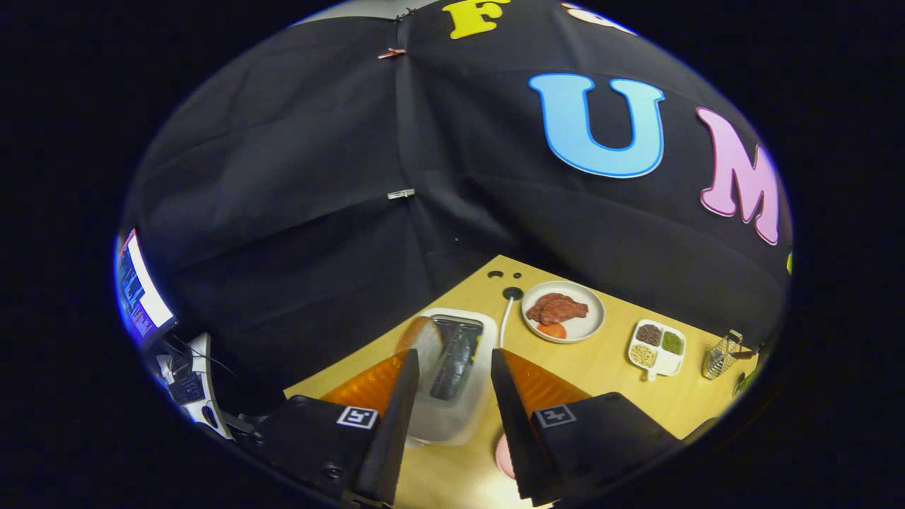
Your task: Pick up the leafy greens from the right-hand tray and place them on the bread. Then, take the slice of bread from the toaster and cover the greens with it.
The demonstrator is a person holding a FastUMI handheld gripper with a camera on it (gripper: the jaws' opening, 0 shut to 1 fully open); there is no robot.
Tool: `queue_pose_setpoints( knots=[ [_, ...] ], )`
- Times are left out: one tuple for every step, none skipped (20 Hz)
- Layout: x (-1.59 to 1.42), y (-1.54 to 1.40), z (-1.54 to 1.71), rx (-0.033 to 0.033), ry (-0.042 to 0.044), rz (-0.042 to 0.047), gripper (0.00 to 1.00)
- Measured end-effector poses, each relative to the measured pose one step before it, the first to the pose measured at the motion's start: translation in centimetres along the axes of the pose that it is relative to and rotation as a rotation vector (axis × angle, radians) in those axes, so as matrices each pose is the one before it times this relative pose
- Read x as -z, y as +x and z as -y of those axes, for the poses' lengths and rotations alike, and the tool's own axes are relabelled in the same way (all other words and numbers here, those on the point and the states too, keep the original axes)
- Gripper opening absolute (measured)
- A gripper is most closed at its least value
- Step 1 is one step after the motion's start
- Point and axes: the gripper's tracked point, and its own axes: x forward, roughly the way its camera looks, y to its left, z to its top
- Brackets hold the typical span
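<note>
wooden table (pixel 608 367), rounded white toaster (pixel 452 417) between open gripper (pixel 452 364), bread slice (pixel 424 339)

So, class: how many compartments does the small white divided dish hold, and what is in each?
3 in the divided dish beyond the open tongs: brown grains nearest the plate, green ones beside them, pale ones nearest the tongs. None seems hidden.

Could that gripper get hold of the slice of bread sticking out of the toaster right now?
Probably yes. The gripper is open, its fingers either side of the toaster, and the bread slice stands up out of the slot just ahead of the left finger, with nothing covering it.
</note>
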Motion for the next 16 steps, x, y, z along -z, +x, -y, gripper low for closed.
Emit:
queue_pose_setpoints(
  knots=[
    [-0.232, 0.914, -0.751, -0.00247, -0.01460, -0.00102, 0.68],
    [-0.011, 0.924, -0.886, -0.00220, -0.01102, -0.01074, 0.73],
    [0.257, 0.933, -1.002, -0.00148, -0.00383, -0.01239, 0.76],
    [0.258, 0.959, -0.675, 0.00164, -0.00020, -0.01481, 0.78],
    [0.281, 0.986, -0.384, 0.00918, 0.00234, -0.01551, 0.80],
    [0.310, 0.850, -0.239, 0.01037, 0.00362, -0.01503, 0.80],
    [0.328, 0.997, -0.208, 0.01072, 0.00689, -0.01946, 0.80],
    [0.238, 0.729, -0.088, 0.01086, 0.00310, -0.01107, 0.81],
    [0.294, 0.769, 0.114, 0.01732, -0.00709, -0.01472, 0.80],
    [0.281, 0.746, 0.503, 0.02445, -0.01026, -0.01944, 0.80],
    [0.412, 0.670, 0.423, 0.02450, -0.00680, -0.01651, 0.80],
    [0.361, 0.460, 0.254, 0.01680, 0.00035, -0.01583, 0.79],
    [0.209, 0.325, 0.000, 0.01168, 0.00402, -0.01154, 0.75],
    [0.123, 0.173, 0.635, 0.02940, -0.00297, -0.00714, 0.70],
    [0.208, 0.548, 0.140, 0.01183, 0.00183, -0.01065, 0.66],
    [-0.010, -0.202, 0.647, 0.02003, -0.00066, -0.00922, 0.59]
  ],
)
